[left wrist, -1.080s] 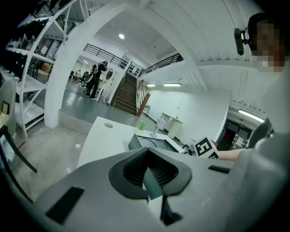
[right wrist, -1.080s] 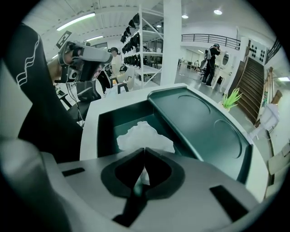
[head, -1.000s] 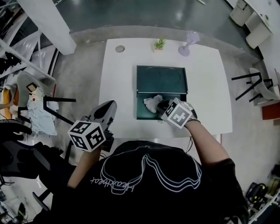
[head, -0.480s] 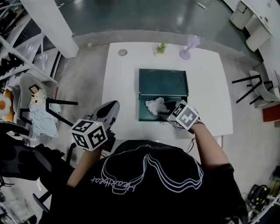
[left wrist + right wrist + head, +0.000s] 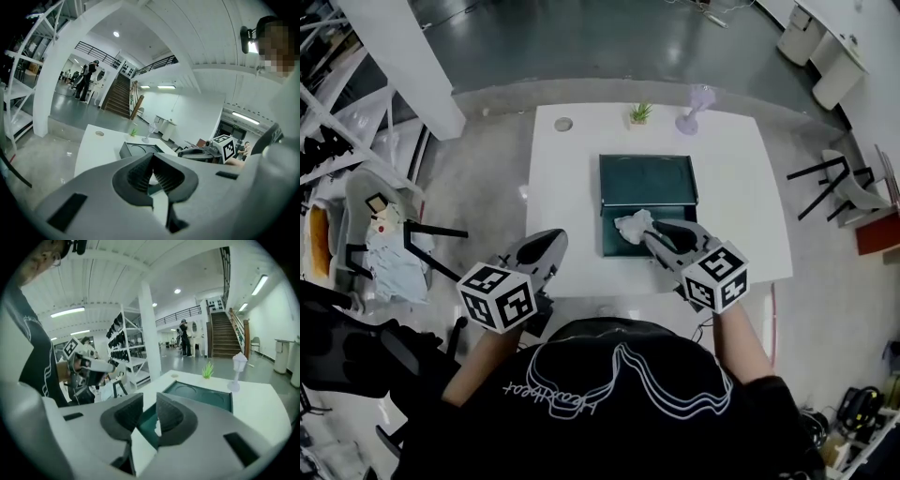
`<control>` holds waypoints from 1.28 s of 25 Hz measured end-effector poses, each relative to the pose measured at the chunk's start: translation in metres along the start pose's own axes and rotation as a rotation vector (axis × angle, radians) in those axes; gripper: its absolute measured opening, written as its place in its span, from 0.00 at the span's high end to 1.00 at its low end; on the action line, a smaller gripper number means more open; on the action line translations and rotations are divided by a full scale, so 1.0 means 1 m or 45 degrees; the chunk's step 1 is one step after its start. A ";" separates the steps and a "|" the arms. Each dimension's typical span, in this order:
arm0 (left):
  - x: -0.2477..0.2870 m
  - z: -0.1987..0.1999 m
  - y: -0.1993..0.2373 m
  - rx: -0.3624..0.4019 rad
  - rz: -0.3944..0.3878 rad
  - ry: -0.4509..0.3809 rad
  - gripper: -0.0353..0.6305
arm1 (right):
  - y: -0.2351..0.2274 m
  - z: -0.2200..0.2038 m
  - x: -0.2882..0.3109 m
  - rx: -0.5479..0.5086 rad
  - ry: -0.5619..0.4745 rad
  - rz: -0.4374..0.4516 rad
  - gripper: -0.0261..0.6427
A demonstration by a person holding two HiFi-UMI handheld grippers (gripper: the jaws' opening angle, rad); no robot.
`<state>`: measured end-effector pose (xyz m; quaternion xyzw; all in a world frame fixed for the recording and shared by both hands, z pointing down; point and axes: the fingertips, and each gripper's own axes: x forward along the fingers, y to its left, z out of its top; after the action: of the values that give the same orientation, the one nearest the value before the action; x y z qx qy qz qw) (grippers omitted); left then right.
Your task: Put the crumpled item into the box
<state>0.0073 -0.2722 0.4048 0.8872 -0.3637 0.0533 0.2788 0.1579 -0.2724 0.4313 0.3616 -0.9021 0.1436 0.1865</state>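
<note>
Now crumpled paper (image 5: pixel 633 226) lies in the green box (image 5: pixel 609 247). Beside it, the right hand-held gripper (image 5: pixel 653 234) is closing its empty jaws; the left hand-held gripper (image 5: pixel 551 240) is pressed together.

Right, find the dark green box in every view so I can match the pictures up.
Head view: the box is at the picture's centre, slightly above the middle.
Left gripper view: the box is low, left of centre.
Right gripper view: the box is right of centre.
Shared landmark: the small green plant behind the box.
</note>
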 end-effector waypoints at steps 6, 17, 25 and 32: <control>-0.017 0.007 -0.033 0.038 -0.117 -0.023 0.94 | 0.042 0.033 -0.038 0.063 -0.232 -0.018 0.96; -0.045 0.007 -0.095 0.165 -0.319 -0.069 0.94 | 0.093 0.042 -0.086 0.230 -0.456 0.006 0.96; -0.052 -0.002 -0.117 0.191 -0.370 -0.065 0.94 | 0.113 0.037 -0.099 0.225 -0.488 0.022 0.96; -0.055 -0.007 -0.123 0.189 -0.371 -0.061 0.94 | 0.114 0.034 -0.103 0.237 -0.492 0.020 0.96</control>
<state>0.0507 -0.1629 0.3385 0.9497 -0.2326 0.0179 0.2087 0.1388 -0.1448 0.3415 0.3910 -0.9068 0.1559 -0.0253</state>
